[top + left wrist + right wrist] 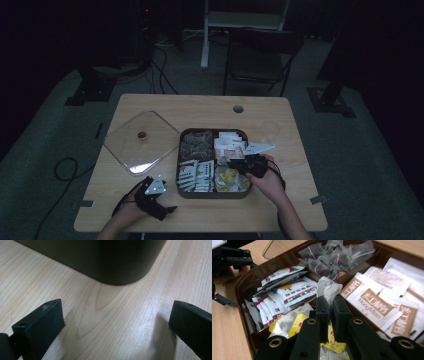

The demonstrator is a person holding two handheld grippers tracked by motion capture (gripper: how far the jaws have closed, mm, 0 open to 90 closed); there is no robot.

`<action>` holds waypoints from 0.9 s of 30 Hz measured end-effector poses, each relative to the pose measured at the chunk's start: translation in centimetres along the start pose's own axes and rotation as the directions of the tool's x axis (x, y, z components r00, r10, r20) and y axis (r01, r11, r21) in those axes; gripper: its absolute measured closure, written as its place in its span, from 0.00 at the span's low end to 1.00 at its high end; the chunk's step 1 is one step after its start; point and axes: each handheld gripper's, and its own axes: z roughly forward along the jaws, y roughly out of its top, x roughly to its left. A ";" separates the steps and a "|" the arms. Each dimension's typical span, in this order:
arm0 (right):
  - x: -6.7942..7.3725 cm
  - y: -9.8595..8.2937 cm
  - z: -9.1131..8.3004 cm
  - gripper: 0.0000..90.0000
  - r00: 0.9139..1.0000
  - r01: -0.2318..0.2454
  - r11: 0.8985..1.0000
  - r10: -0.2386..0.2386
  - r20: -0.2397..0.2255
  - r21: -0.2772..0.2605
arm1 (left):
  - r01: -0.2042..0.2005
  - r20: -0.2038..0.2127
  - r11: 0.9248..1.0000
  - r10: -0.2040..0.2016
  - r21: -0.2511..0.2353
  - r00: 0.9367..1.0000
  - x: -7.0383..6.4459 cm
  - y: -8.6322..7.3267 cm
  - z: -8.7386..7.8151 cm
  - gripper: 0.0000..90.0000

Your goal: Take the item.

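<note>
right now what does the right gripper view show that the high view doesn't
Right gripper view alone: the right tongs are shut on a white tea bag, and the brown and white sachets carry the print HongMan.

High view alone: the clear lid lying on the table left of the box, a folding chair behind the table, and the person's right hand.

Both: the brown tea box with its four compartments, and the left tongs resting by its near left corner.

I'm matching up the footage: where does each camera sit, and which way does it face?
High view: above the table's near edge, looking forward and down; both forearms enter below.
Left gripper view: on the left claw, facing the table and box.
Right gripper view: on the right claw, pinching a tea bag over the box.
All share the box.
</note>
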 end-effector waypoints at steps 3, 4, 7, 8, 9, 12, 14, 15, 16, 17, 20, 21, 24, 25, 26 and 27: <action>0.0 0.3 -0.7 0.94 1.000 -0.002 1.000 0.002 0.003 -0.015 | 0.001 0.001 1.000 -0.001 0.000 1.000 0.0 0.0 0.0 0.00; 0.0 0.4 -0.9 0.94 1.000 -0.004 1.000 0.004 0.002 -0.017 | 0.001 0.001 1.000 -0.001 0.000 1.000 0.0 0.0 0.0 0.00; -0.2 0.7 -1.6 0.94 1.000 -0.005 0.999 0.005 0.006 -0.044 | 0.001 0.000 1.000 -0.001 0.000 1.000 0.0 0.0 0.0 0.00; -0.2 0.8 -1.9 0.94 1.000 -0.006 0.998 0.007 0.012 -0.056 | 0.000 0.000 1.000 0.000 0.000 1.000 0.0 0.0 0.0 0.00; -0.2 0.9 -2.1 0.95 1.000 -0.001 0.998 0.002 0.017 -0.059 | -0.001 0.000 1.000 0.001 0.000 1.000 0.0 0.0 0.0 0.00; -0.3 1.2 -2.8 0.95 0.999 0.001 0.997 0.001 0.033 -0.082 | 0.000 0.000 1.000 0.000 -0.001 1.000 0.0 0.0 0.0 0.00; -0.4 1.3 -3.3 0.95 0.999 0.003 0.995 0.001 0.043 -0.102 | 0.001 0.000 1.000 -0.001 -0.001 1.000 0.0 0.0 0.0 0.00; -0.4 1.4 -3.5 0.95 0.999 0.000 0.994 0.005 0.045 -0.113 | 0.001 0.000 1.000 -0.001 -0.001 1.000 0.0 0.0 0.0 0.00; -0.5 1.5 -3.8 0.95 0.999 0.001 0.992 0.006 0.051 -0.126 | 0.001 0.000 1.000 -0.001 -0.001 1.000 0.0 0.0 0.0 0.00; -0.6 1.6 -4.0 0.95 0.998 0.001 0.991 0.007 0.055 -0.134 | 0.001 0.000 1.000 -0.001 -0.001 1.000 0.0 0.0 0.0 0.00; -0.8 1.9 -4.5 0.95 0.998 0.001 0.988 0.009 0.065 -0.153 | 0.001 -0.001 1.000 -0.001 -0.002 1.000 0.0 0.0 0.0 0.00; -0.9 2.1 -4.7 0.95 0.998 0.002 0.987 0.010 0.070 -0.158 | 0.000 -0.001 1.000 0.000 -0.002 1.000 0.0 0.0 0.0 0.00; -1.4 2.5 -5.2 0.95 0.996 -0.001 0.984 0.017 0.091 -0.179 | -0.001 -0.001 1.000 0.001 -0.002 1.000 0.0 0.0 0.0 0.00; -1.7 2.7 -5.4 0.95 0.995 -0.004 0.981 0.023 0.098 -0.192 | -0.002 -0.001 1.000 0.002 -0.001 1.000 0.0 0.0 0.0 0.00; -1.9 2.9 -5.6 0.95 0.994 -0.004 0.980 0.025 0.102 -0.197 | -0.002 -0.001 1.000 0.002 -0.001 1.000 0.0 0.0 0.0 0.00; -2.1 3.1 -5.8 0.95 0.993 -0.004 0.979 0.027 0.112 -0.205 | -0.002 0.000 1.000 0.002 -0.001 1.000 0.0 0.0 0.0 0.00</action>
